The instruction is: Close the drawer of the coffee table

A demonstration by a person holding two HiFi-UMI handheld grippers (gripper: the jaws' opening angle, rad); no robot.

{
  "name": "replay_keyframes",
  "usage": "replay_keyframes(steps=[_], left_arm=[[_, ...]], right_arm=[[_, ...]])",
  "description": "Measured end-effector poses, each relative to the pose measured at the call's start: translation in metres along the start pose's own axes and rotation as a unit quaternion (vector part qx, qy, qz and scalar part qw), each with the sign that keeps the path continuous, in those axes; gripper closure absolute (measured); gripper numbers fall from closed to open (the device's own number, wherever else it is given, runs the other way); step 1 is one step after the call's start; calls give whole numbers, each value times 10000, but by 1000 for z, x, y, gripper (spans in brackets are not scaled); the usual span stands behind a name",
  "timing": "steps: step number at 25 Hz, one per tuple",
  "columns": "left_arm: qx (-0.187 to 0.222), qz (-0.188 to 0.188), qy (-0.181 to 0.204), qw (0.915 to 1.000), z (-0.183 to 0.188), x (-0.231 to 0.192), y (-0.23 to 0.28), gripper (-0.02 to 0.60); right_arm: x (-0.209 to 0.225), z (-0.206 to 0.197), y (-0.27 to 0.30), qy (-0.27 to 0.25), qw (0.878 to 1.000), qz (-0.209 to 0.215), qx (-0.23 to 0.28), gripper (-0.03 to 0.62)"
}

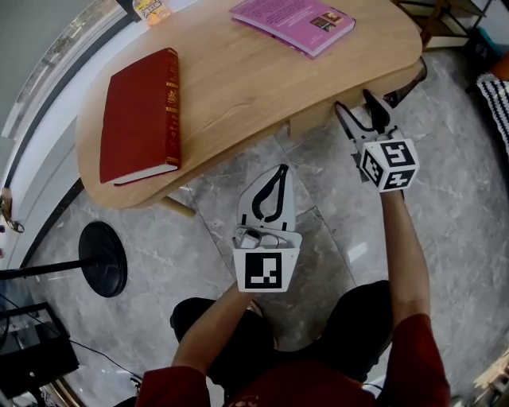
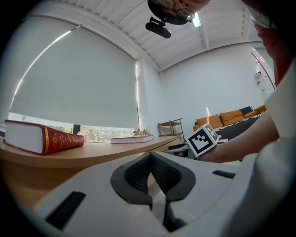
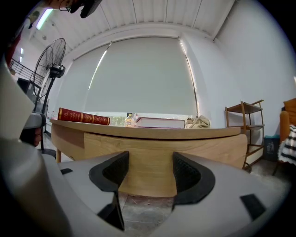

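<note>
Your right gripper [image 1: 354,103], jaws apart & empty, is nearer, w/ the light wooden drawer front [image 3: 208,150] dead ahead under the wooden table [image 1: 238,87] edge; left gripper [image 1: 280,173] closed, empty.

The drawer [image 1: 314,121] right in front of the right claw [image 1: 354,102] is mostly hidden under the counter [image 1: 238,87]. The yellow thing [image 1: 151,9] way past the left claw [image 1: 280,171] is cropped off up top.
</note>
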State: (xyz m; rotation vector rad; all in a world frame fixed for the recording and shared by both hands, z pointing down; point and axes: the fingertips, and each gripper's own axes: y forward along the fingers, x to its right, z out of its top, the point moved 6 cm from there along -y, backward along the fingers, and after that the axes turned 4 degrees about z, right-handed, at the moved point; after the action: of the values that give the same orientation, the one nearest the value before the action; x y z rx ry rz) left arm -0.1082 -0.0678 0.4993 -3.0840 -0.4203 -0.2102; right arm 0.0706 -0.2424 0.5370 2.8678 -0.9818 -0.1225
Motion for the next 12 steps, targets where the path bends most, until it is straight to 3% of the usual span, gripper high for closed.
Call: replay_keyframes(steps=[3,8,12], left_arm=[[37,31,-19,10000,0,0,0,574],[-97,-158,427,9989,2,2,-3,574],[-16,-24,136,9999,4,2,-4,574]], right_arm=[[1,0,7,-4,10000,16,18,319],[2,1,20,62,10000,-5,20,321],[4,0,28,181,9998,28,60,321]])
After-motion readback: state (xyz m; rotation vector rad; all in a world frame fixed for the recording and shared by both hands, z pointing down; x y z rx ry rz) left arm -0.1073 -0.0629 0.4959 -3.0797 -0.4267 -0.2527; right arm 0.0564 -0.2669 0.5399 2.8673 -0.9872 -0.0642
